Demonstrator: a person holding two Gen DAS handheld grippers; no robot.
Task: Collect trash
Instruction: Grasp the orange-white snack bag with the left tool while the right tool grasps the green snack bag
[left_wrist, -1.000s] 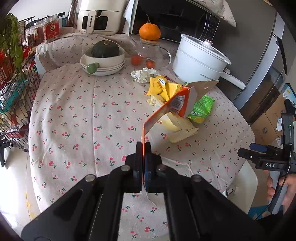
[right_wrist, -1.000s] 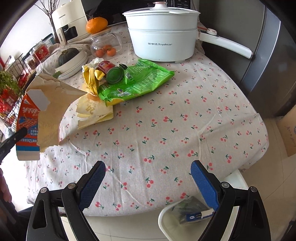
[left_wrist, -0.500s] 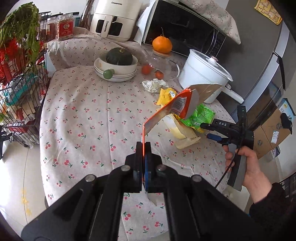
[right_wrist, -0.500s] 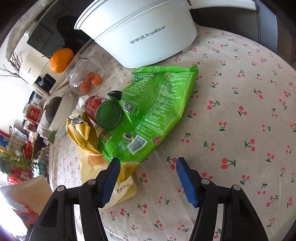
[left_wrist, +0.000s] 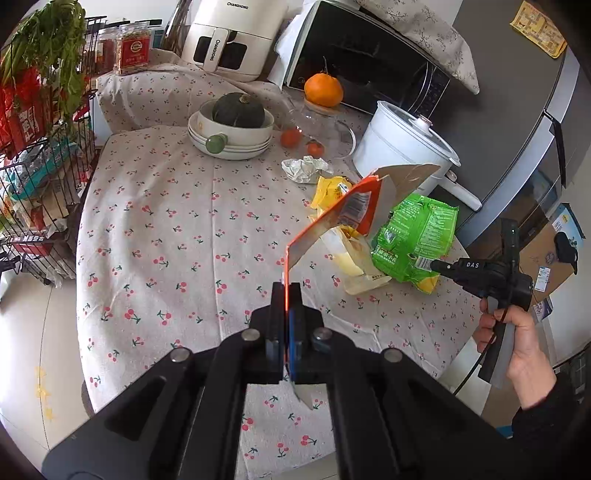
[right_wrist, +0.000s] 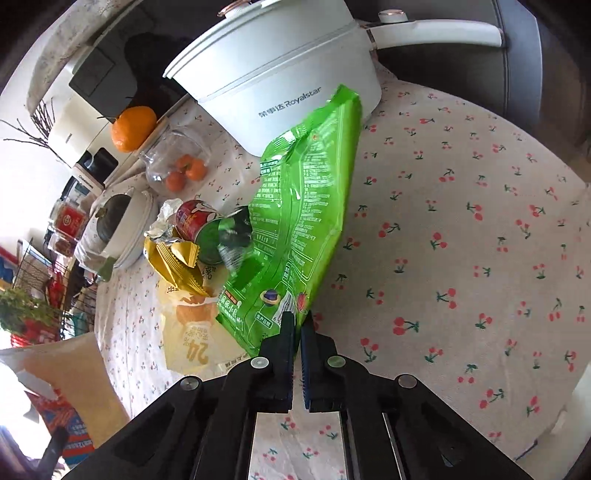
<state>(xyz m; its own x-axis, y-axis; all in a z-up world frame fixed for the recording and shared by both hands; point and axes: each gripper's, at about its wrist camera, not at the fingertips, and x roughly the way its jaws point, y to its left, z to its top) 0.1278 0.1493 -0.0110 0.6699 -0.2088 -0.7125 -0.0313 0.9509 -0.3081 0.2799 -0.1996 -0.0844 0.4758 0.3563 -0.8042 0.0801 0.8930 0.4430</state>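
My left gripper (left_wrist: 287, 291) is shut on a flattened orange carton (left_wrist: 343, 214) and holds it above the table; the carton also shows at the lower left of the right wrist view (right_wrist: 62, 391). My right gripper (right_wrist: 297, 325) is shut on the near edge of a green snack bag (right_wrist: 303, 218), lifting it; in the left wrist view the bag (left_wrist: 413, 236) hangs from that gripper (left_wrist: 443, 266). Yellow wrappers (right_wrist: 177, 266), a pale yellow bag (right_wrist: 192, 343), a red can (right_wrist: 195, 225) and crumpled foil (left_wrist: 304, 168) lie in a pile beside it.
A white electric pot (right_wrist: 280, 85) stands just behind the green bag. A bowl stack with a squash (left_wrist: 232, 129), a glass jar with small oranges (right_wrist: 177, 162), a microwave (left_wrist: 369, 74) and an air fryer (left_wrist: 232, 37) line the back. A wire rack (left_wrist: 33, 147) stands left.
My right gripper moved in to the green bag, shut on its near edge and raised it off the cloth. My left gripper kept holding the orange carton and drew back.
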